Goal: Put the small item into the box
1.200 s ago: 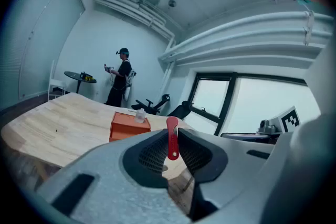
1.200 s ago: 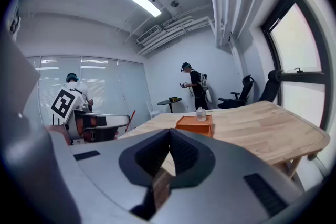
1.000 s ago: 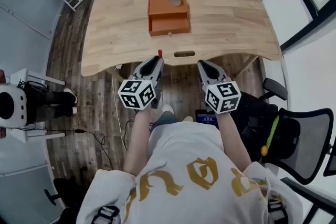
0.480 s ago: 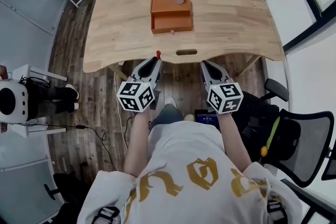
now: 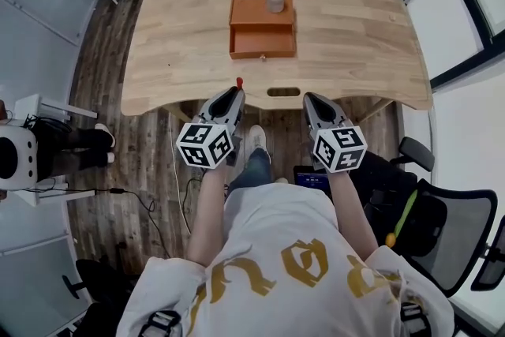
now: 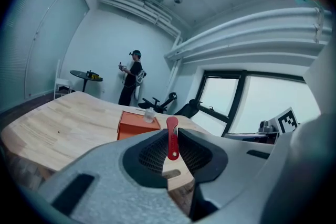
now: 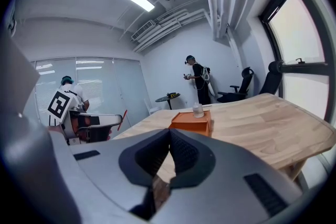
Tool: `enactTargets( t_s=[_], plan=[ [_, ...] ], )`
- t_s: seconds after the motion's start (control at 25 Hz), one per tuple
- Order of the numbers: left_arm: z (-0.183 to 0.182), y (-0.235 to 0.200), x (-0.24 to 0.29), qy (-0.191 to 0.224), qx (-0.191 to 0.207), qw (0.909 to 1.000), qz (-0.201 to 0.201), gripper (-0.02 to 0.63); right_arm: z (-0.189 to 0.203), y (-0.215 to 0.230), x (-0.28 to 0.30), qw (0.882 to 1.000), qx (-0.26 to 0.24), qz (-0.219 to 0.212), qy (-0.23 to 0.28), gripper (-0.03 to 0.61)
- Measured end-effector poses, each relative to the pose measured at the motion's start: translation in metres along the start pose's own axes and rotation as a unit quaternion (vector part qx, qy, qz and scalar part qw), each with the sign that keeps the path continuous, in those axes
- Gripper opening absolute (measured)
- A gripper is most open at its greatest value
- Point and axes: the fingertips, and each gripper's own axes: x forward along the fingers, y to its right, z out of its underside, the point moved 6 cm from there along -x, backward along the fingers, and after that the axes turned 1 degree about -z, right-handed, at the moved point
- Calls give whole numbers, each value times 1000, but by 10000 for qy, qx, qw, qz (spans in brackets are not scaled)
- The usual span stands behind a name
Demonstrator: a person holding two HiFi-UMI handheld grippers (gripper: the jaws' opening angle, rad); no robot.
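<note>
No words or numbers can be read: the shirt's gold print is unclear, and the marker cubes show only square patterns.

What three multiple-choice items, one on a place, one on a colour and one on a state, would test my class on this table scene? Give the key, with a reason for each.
1. Where does the clear cup stand?
A. On top of the orange box
B. On the floor
C. Under the table

2. What colour is the small item held by the left gripper?
A. Blue
B. Red
C. Green

3. How do the jaws of the right gripper stand?
A. Wide apart
B. Shut on the cup
C. Together, with nothing between them

Key: 1 A, the cup sits at the far end of the box's top. 2 B, a red strip stands between the left jaws. 3 C, the right gripper view shows the jaws meeting, empty.
</note>
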Motion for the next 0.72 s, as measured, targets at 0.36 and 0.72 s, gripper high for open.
enactTargets(
  t_s=[0.36,0.72],
  plan=[
    [-38,-59,99,-260,12,9995,168,57,-33,60,84,9988,264,393,-119,12],
    [-79,-130,195,-500,38,9979,409,57,-67,98,186,9968,499,575,-222,12]
  ],
)
